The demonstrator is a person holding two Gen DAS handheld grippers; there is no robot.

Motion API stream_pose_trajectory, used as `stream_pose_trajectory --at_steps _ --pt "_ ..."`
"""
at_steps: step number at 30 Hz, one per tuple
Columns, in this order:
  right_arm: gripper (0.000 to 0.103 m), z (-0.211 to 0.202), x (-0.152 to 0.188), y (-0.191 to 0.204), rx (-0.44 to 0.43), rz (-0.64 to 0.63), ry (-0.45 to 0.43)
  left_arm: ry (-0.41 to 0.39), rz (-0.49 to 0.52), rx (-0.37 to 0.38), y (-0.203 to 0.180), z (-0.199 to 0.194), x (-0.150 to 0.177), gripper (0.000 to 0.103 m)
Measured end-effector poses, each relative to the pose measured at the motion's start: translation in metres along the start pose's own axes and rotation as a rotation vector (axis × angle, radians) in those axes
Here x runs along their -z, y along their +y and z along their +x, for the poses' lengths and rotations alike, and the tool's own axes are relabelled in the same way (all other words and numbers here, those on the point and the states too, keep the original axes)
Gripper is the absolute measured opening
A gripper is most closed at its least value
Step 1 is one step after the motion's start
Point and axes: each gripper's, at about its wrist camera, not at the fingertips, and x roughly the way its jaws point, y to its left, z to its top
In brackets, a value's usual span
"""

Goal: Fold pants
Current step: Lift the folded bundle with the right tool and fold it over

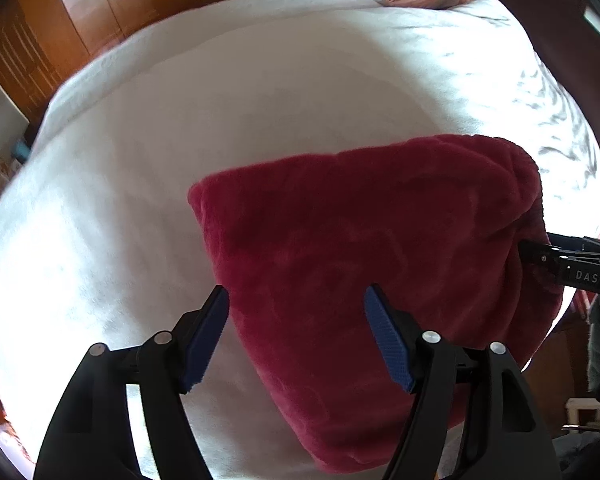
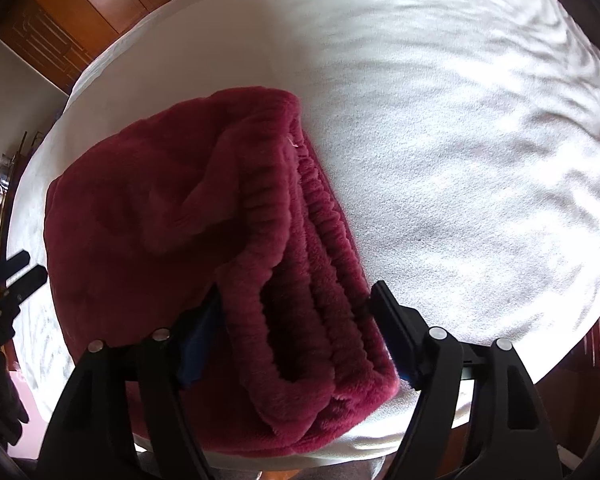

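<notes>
On the white bed (image 1: 260, 120), near its edge, the folded red pants (image 1: 360, 248) lie stacked. Your left gripper (image 1: 296, 336) hovers wide open, empty; your right gripper (image 2: 296, 332) straddles the waistband end, grip uncertain. Folding looks nearly finished: release, then press flat.

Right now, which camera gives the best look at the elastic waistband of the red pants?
The right wrist view: the ribbed waistband of the folded pants fills the center, between the right gripper fingers. The left wrist view shows only its dark, gathered edge at the far right.

Legible: "DAS" in pale letters on black body of right gripper (image 1: 540, 254), left wrist view. Nothing else readable.
</notes>
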Motion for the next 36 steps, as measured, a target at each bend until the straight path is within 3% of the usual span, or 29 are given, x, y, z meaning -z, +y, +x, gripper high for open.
stream_pose_trajectory --at_steps 9,19,28,32,36 --pt "0.085 0.018 -0.013 -0.011 -0.079 0.052 0.048 0.079 -0.277 0.246 0.054 0.032 0.018 0.078" --pt "0.097 0.054 -0.016 -0.038 -0.22 0.161 0.119 0.1 -0.428 0.416 0.082 0.059 0.039 0.091" --pt "0.098 0.077 -0.019 -0.054 -0.293 0.168 0.164 0.163 -0.576 0.558 0.097 0.087 0.048 0.093" --pt "0.097 0.084 -0.023 -0.052 -0.314 0.162 0.177 0.184 -0.628 0.61 0.1 0.096 0.052 0.094" --pt "0.08 0.09 -0.032 -0.052 -0.347 0.159 0.191 0.205 -0.677 0.674 0.104 0.101 0.058 0.094"
